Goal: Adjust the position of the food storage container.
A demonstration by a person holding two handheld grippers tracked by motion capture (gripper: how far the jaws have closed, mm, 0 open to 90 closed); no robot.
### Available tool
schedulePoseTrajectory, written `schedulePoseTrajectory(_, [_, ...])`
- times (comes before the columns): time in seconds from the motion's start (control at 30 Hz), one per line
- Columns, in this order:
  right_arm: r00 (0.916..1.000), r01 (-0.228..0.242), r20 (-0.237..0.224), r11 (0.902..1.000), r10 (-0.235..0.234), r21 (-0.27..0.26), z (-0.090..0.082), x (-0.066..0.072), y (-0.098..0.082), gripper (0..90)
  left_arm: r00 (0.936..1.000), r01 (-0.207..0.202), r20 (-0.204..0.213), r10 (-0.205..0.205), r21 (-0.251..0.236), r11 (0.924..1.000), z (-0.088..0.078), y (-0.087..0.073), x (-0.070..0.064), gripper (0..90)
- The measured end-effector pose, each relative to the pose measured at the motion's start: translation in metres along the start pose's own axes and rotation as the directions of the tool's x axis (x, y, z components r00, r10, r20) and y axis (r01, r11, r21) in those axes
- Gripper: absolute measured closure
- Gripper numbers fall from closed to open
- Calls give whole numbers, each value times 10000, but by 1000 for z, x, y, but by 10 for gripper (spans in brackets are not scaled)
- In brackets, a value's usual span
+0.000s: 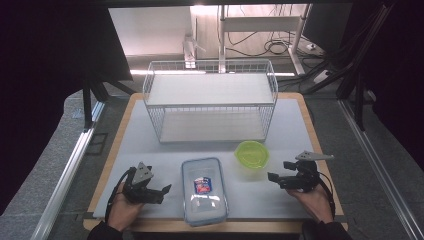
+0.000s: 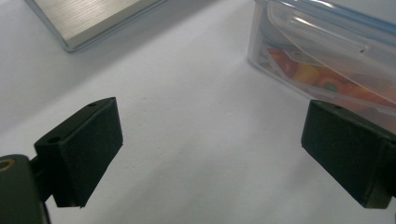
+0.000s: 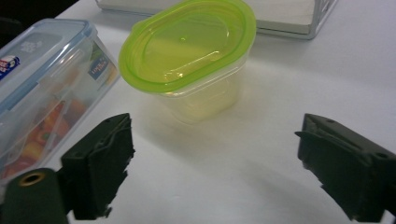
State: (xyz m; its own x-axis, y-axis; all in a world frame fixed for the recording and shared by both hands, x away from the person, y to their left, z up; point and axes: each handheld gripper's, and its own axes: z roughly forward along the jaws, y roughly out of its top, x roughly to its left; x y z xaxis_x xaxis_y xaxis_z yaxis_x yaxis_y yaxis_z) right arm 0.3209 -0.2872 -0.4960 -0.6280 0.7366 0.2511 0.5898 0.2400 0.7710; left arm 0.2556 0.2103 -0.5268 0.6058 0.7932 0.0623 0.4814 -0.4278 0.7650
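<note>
Desk: wooden-edged desk (image 1: 123, 131) topped with a pale grey mat, seen from above.
Wire rack: white two-tier wire shelf rack (image 1: 210, 100) stands at the middle of the desk's far edge, both shelves bare.
Clear box: clear rectangular plastic food box with a blue-rimmed clip lid (image 1: 203, 190) lies at the middle of the desk's near edge, its long side running front to back; a small red and blue label sits on the lid, and orange and red contents show through its wall in the left gripper view (image 2: 327, 60).
Green tub: small translucent tub with a lime-green round lid (image 1: 252, 154) stands upright just right of the clear box's far end, apart from it; the right gripper view (image 3: 191, 56) shows its lid on.
Left gripper: black two-jaw left gripper (image 1: 162, 190) is near the desk's near left corner, pointing right at the clear box; jaws wide apart, only bare mat between them.
Right gripper: black two-jaw right gripper (image 1: 278, 171) is near the desk's near right corner, pointing left toward the green tub; jaws spread wide, gripping nothing, with the tub just ahead of them.
</note>
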Motion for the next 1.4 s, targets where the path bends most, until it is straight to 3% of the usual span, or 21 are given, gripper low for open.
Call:
schedulePoseTrajectory(0.37, [9955,943,103,9955,-944,65,-4,8,10,402,9999,82,80,-81,-134,9999,-2,-2,1,52])
schedulePoseTrajectory(0.63, [9922,1214,-316,9925,-1209,155,-1,12,26,631,9998,-82,-198,77,-238,9997,-11,-5,0,54])
schedulePoseTrajectory(0.83, [9884,1506,-202,9886,-1504,95,0,17,40,771,9992,190,-354,-206,-447,9988,-15,-8,3,54])
schedulePoseTrajectory(0.93, [9858,1670,-196,9857,-1666,227,3,20,46,862,9992,85,-391,-101,-418,9991,-14,-7,1,54])
schedulePoseTrajectory(1.03, [9824,1863,-219,9819,-1856,356,9,24,52,900,9985,-150,-532,132,-334,9993,-14,-7,0,53])
schedulePoseTrajectory(1.1, [9795,1988,-394,9796,-1976,280,14,27,56,900,9985,-131,-538,112,-360,9993,-14,-7,0,52])
schedulePoseTrajectory(1.3, [9706,2405,-250,9694,-2395,500,33,36,70,900,9986,-140,-520,125,-281,9995,-13,-7,0,52])
schedulePoseTrajectory(1.4, [9739,2268,-187,9724,-2261,548,43,39,77,900,9986,-204,-499,194,-201,9996,-12,-7,0,51])
